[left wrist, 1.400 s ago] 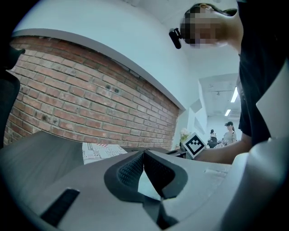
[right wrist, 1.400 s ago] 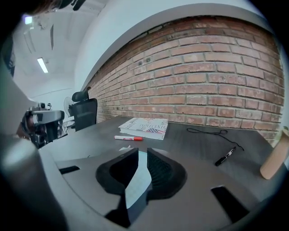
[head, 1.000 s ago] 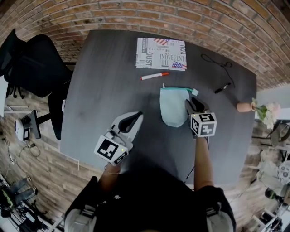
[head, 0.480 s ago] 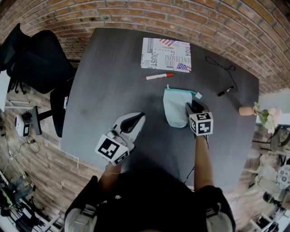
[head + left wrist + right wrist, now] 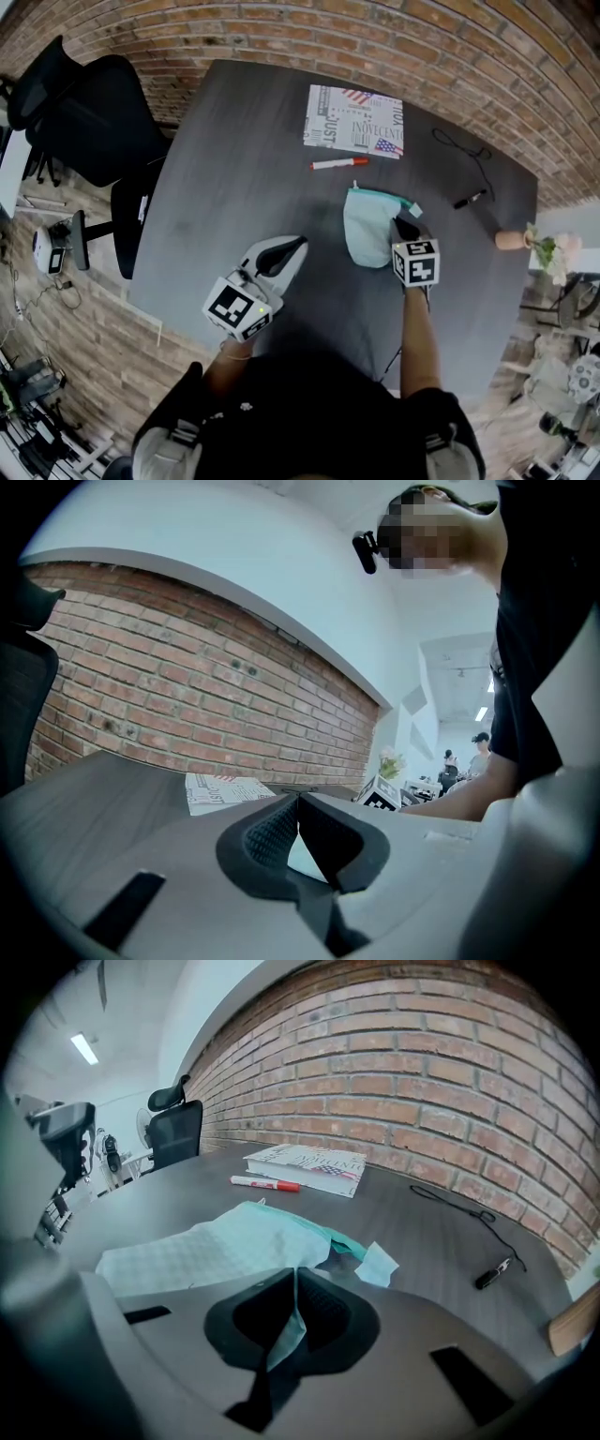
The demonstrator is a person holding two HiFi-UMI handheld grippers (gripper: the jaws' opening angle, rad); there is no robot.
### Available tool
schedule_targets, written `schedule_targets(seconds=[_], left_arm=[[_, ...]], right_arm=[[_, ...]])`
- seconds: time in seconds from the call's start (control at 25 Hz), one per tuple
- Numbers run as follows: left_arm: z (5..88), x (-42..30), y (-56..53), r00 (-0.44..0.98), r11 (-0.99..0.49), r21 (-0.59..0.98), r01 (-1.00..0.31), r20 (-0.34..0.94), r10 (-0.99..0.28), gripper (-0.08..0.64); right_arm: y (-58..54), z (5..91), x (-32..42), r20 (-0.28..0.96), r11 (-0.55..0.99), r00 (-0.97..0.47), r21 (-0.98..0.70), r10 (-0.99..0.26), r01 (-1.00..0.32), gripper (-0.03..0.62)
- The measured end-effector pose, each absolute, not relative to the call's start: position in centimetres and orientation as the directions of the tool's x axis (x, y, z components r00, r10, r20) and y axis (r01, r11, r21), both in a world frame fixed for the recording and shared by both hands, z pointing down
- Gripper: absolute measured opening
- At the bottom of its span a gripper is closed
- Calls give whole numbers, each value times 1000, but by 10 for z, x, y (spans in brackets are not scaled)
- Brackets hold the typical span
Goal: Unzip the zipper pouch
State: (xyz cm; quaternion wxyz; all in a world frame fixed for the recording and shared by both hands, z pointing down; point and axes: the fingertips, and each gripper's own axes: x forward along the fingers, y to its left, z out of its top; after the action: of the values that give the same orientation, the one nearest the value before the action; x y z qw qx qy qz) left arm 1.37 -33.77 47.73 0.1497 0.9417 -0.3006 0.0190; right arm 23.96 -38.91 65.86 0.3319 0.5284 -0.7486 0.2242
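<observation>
The mint-green zipper pouch point(image 5: 366, 234) lies flat on the dark table point(image 5: 234, 187), its teal zipper edge point(image 5: 380, 195) on the far side with a small pale tag point(image 5: 415, 208) at the right end. My right gripper point(image 5: 405, 229) sits at the pouch's right edge, near that tag. In the right gripper view its jaws point(image 5: 296, 1286) are closing, and a fold of the pouch fabric point(image 5: 225, 1246) is pinched between the pads. My left gripper point(image 5: 289, 249) hovers left of the pouch, apart from it. It is shut with nothing in it point(image 5: 299, 803).
A printed magazine point(image 5: 354, 122) and a red-capped marker point(image 5: 339, 163) lie beyond the pouch. A black cable point(image 5: 464, 150) and a black pen point(image 5: 470, 199) are at the far right, a small vase with flowers point(image 5: 525, 239) at the right edge. A black office chair point(image 5: 89, 122) stands left of the table.
The right gripper's jaws, open beside the pouch a second ago, have come together on its right edge. The left gripper has stayed where it was, shut.
</observation>
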Motion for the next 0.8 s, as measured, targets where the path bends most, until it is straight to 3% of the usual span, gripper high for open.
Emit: schedule_targets(seconds=[0.44,0.8], left_arm=[[452,9,-309,814,-781,237,-578,94,-573,3],[432,1,-270,799,-771,222,-596,75,-597,3]], right_arm=[[-367,571,213,562,386,-269,98,-782,-917,9],[-321,511,191,444,427,-347,92,-826,-899,8]])
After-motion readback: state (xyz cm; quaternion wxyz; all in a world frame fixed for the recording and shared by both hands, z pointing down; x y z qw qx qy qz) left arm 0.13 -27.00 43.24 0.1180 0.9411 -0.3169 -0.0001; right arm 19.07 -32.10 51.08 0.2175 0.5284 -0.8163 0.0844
